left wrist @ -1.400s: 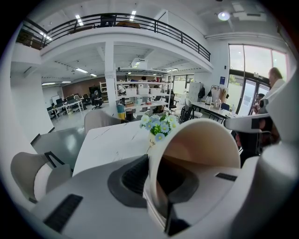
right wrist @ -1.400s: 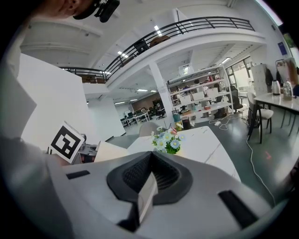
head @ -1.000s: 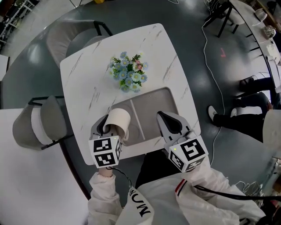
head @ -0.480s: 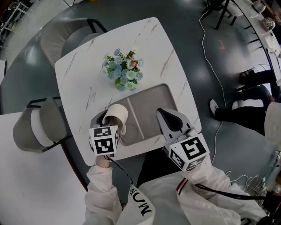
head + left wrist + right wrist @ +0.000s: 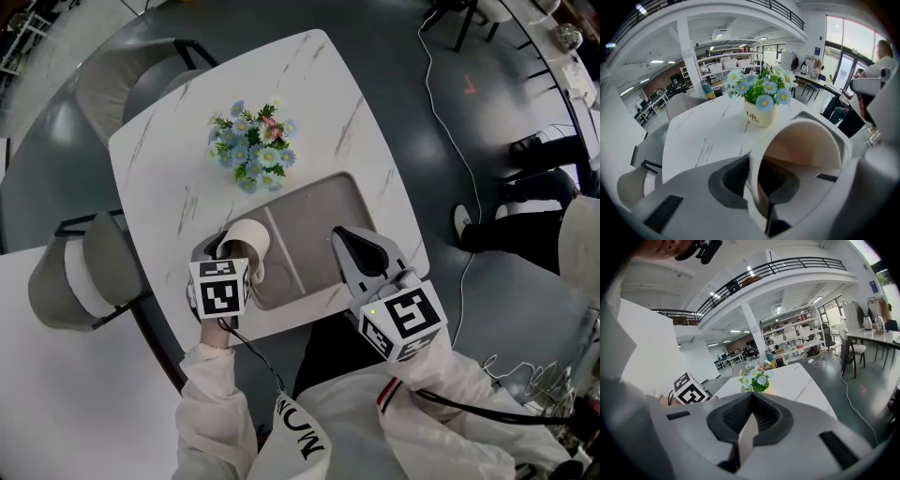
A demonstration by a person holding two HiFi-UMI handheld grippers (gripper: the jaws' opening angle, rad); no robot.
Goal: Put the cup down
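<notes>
A cream cup (image 5: pixel 246 241) lies tilted on its side in my left gripper (image 5: pixel 228 253), over the left end of the grey tray (image 5: pixel 323 211). In the left gripper view the cup (image 5: pixel 806 140) shows its open mouth, and the jaws of the left gripper (image 5: pixel 761 187) are shut on its rim wall. I cannot tell whether the cup touches the tray. My right gripper (image 5: pixel 359 251) hovers over the tray's right part, its jaws shut on nothing. The right gripper (image 5: pixel 749 425) shows its closed pads in its own view.
A pot of blue and white flowers (image 5: pixel 249 157) stands on the white marble table (image 5: pixel 159 178) just beyond the tray. Grey chairs (image 5: pixel 80 277) stand at the table's left and far sides. A cable (image 5: pixel 459 150) runs over the floor on the right.
My left gripper with the cup has edged forward and turned more upright over the tray's left end. The right gripper has barely moved. The head view has shifted slightly.
</notes>
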